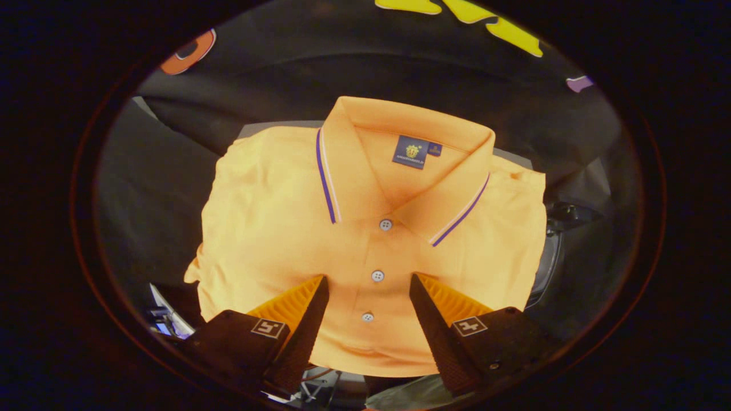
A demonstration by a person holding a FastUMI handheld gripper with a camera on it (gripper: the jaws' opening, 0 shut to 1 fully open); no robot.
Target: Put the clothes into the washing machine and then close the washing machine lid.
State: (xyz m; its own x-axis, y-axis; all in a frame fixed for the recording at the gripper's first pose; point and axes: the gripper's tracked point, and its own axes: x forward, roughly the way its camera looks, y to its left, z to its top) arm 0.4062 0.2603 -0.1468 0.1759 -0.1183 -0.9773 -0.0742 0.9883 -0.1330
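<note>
Your gripper [368, 285] hovers over the folded orange polo shirt with purple-striped collar [365, 228]. Its fingers are spread, released, flanking the button placket.

1. We see the gripper [368, 285] as two wedge-shaped fingers [305, 319], set apart; each tapers to a blunt tip.
2. We note fine ribbing, like close ridges, along the upper face of each finger; the inner faces look flat and smooth.
3. We find a blocky mount behind each finger; each carries a small square marker [268, 327] with a pale angular pattern.
4. We spot a small round screw [494, 363] on the right-hand mount; thin cables [317, 378] trail beneath, between the mounts.
</note>
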